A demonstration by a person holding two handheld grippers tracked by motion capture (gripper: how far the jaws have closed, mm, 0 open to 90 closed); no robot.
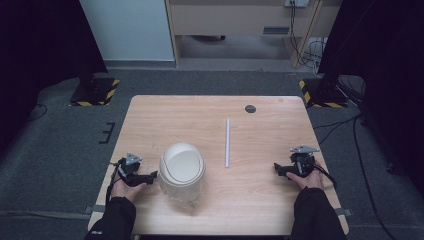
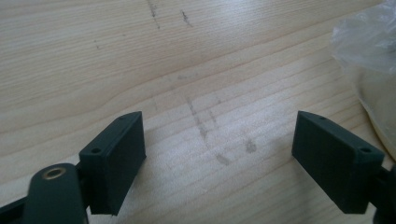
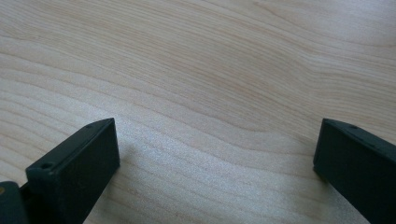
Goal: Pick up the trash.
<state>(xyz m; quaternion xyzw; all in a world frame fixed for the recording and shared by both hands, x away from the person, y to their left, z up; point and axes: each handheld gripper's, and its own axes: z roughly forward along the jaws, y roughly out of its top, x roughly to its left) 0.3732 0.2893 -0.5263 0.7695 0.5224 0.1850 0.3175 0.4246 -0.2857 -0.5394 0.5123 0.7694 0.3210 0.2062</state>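
Observation:
A small cream bin with a domed swing lid [image 1: 181, 170] stands on the wooden table [image 1: 210, 210], a clear plastic liner bunched around its base. The liner's edge [image 2: 369, 42] shows at the right of the left gripper view. My left gripper [image 1: 150, 176] rests on the table just left of the bin, open, with bare wood between its jaws [image 2: 219, 154]. A thin white rod [image 1: 227, 142] lies lengthwise right of the bin. My right gripper [image 1: 278, 169] lies near the table's right edge, open over bare wood [image 3: 215, 172], holding nothing.
A dark round disc [image 1: 250, 108] sits near the table's far edge. Grey carpet surrounds the table, with black stands on hazard-striped bases [image 1: 95, 90] at the far left and far right and cables [image 1: 350, 125] on the floor at the right.

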